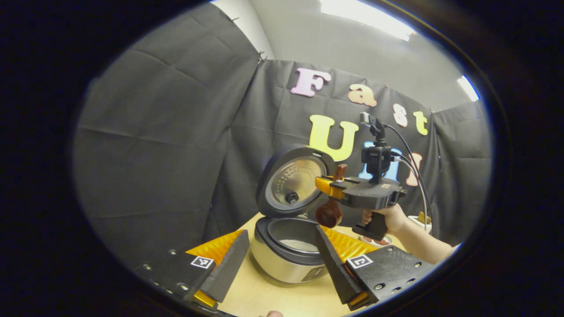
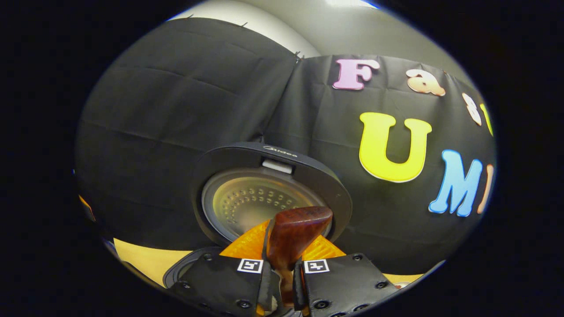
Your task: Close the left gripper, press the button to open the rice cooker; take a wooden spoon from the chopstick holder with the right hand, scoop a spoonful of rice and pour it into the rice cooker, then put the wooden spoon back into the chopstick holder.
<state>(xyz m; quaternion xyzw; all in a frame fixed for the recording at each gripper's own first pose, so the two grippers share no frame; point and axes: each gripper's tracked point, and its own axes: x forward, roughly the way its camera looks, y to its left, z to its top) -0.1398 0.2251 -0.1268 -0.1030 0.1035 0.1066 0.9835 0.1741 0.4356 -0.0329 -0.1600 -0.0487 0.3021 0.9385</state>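
In the right gripper view the right tool (image 2: 282, 275) has its fingers clamped on the handle of the wooden spoon (image 2: 294, 233), which stands up between them at 6 o'clock, its broad end in front of the raised lid (image 2: 264, 176) of the rice cooker. In the left gripper view that same right tool (image 1: 328, 185) sits at about 3 o'clock of centre, held by a hand (image 1: 390, 218), with the spoon's bowl hanging down just above the cooker's open rim. The left tool (image 1: 282, 259) has its fingers spread well apart at 6 o'clock, holding nothing, with the rice cooker (image 1: 286, 259) between and beyond them on the pale worktop (image 1: 273, 295). The lid stands upright behind the pot, and a pale layer, probably rice, lies in the inner pot (image 1: 297, 242). A white dish (image 1: 421, 220) sits at 4 o'clock, partly hidden behind the hand
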